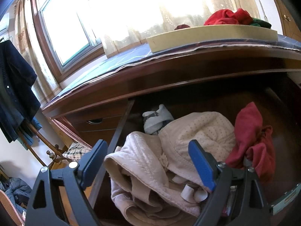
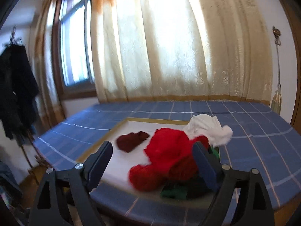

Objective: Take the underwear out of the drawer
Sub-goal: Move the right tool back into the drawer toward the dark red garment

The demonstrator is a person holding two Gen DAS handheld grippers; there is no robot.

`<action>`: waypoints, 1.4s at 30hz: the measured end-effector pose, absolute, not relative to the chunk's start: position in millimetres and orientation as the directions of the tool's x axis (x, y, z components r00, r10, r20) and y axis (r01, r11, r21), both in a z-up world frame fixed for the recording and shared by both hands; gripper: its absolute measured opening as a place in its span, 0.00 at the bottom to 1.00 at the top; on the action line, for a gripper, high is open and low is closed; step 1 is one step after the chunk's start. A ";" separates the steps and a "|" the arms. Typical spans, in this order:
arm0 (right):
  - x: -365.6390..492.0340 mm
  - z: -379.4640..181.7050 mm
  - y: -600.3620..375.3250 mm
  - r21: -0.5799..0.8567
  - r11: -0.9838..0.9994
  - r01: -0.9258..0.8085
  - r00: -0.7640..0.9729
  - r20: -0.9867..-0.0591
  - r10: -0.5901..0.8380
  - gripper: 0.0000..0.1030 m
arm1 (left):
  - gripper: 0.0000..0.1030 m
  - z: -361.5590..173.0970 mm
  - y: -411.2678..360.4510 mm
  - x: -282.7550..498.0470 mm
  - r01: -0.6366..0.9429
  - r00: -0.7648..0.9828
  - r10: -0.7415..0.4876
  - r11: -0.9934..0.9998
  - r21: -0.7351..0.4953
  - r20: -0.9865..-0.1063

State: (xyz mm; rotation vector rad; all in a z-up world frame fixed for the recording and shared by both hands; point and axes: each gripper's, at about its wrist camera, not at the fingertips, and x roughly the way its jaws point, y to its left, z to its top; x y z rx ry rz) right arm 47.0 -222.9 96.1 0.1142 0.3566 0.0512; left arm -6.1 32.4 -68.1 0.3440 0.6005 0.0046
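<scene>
Underwear split between open drawer and tray on top

Left gripper (image 1: pixel 148 162) is held wide open and empty over the open dark wooden drawer (image 1: pixel 120 130), where cream quilted underwear (image 1: pixel 143 169) and a dark red garment (image 1: pixel 252 141) are piled; right gripper (image 2: pixel 152 162) is spread wide, nothing clamped, with bright red underwear (image 2: pixel 165 156) heaped at 12 o'clock in the shallow cream-rimmed tray (image 2: pixel 105 137), white cloth (image 2: pixel 208 130) at 1 o'clock

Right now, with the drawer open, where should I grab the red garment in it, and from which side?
Grip the upright peak of the red garment, coming from above. It stands clear of the cream padded garment beside it, so the fingers can close on red cloth alone; its lower folds lie behind the left hand-held gripper.
</scene>
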 end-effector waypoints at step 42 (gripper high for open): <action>9.1 -132.3 -157.3 0.467 0.875 0.125 0.324 -0.853 0.409 0.86 | 0.93 -63.1 85.0 5.1 -0.072 0.821 0.212 0.960 0.271 -0.531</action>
